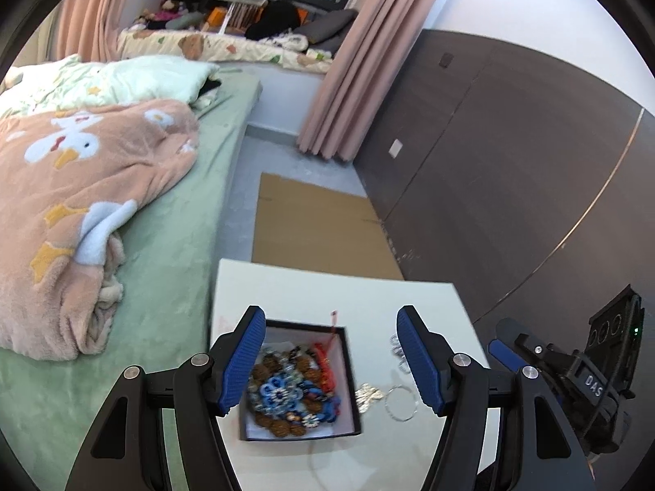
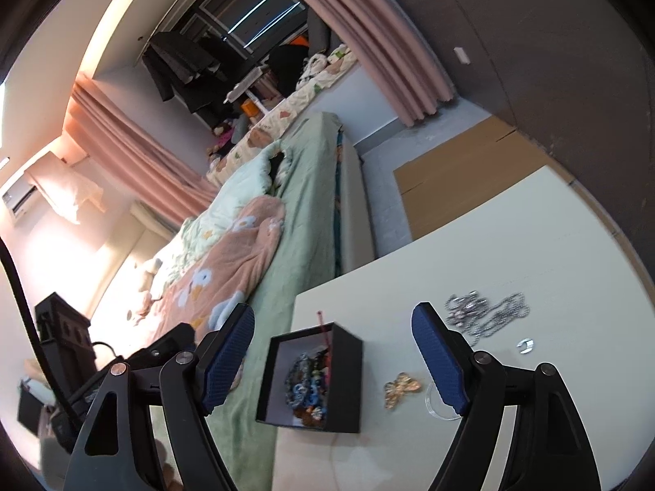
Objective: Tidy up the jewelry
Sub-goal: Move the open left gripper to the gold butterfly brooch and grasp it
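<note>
A black box (image 1: 352, 372) with a white inside holds a heap of beads, blue pieces and a red tassel. It stands on a white table (image 1: 327, 294). My left gripper (image 1: 331, 362) is open and empty, held above the box. Beside the box lie a gold butterfly brooch (image 1: 368, 396), a clear bangle (image 1: 401, 403) and silver pieces (image 1: 399, 350). In the right wrist view the box (image 2: 348, 380) sits between the open fingers of my right gripper (image 2: 333, 362), which is empty. The brooch (image 2: 400, 390), bangle (image 2: 434, 407), silver chain (image 2: 487, 311) and a small silver ring (image 2: 525, 345) lie on the table (image 2: 532, 245).
A bed (image 1: 184, 225) with a green sheet and a peach blanket (image 1: 82, 172) runs along the table's left side. Flat cardboard (image 1: 311, 229) lies on the floor beyond the table. A dark wall panel (image 1: 511, 155) stands to the right. The right gripper's body (image 1: 573, 372) shows at the right edge.
</note>
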`<state>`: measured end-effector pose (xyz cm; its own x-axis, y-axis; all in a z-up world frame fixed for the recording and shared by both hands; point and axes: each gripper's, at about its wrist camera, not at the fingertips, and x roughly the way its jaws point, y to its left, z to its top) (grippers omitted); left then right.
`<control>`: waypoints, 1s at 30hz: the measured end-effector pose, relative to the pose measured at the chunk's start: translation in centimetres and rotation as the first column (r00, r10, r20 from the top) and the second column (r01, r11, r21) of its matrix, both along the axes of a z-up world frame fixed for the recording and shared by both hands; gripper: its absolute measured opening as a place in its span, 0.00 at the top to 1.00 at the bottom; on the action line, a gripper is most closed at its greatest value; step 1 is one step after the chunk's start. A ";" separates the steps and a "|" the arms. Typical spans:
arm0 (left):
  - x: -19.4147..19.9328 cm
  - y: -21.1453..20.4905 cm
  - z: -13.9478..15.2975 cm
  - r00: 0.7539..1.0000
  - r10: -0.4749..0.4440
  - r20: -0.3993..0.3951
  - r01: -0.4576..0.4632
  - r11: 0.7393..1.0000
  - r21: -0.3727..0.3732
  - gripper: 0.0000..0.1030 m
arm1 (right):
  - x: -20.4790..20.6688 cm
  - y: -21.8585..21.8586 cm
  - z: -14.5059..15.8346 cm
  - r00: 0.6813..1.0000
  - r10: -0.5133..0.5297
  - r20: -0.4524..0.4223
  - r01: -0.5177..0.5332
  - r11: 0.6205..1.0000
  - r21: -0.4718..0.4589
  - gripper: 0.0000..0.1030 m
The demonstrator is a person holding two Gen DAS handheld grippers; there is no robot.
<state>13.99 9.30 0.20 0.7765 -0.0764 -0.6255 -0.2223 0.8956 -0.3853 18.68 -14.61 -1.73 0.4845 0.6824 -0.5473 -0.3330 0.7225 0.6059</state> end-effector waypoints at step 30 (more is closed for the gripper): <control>3.2 -14.6 -8.4 0.945 -0.179 -0.273 0.202 0.978 0.059 0.34 | 0.8 -11.2 -1.1 0.984 -0.171 -0.045 0.159 0.969 -0.189 0.22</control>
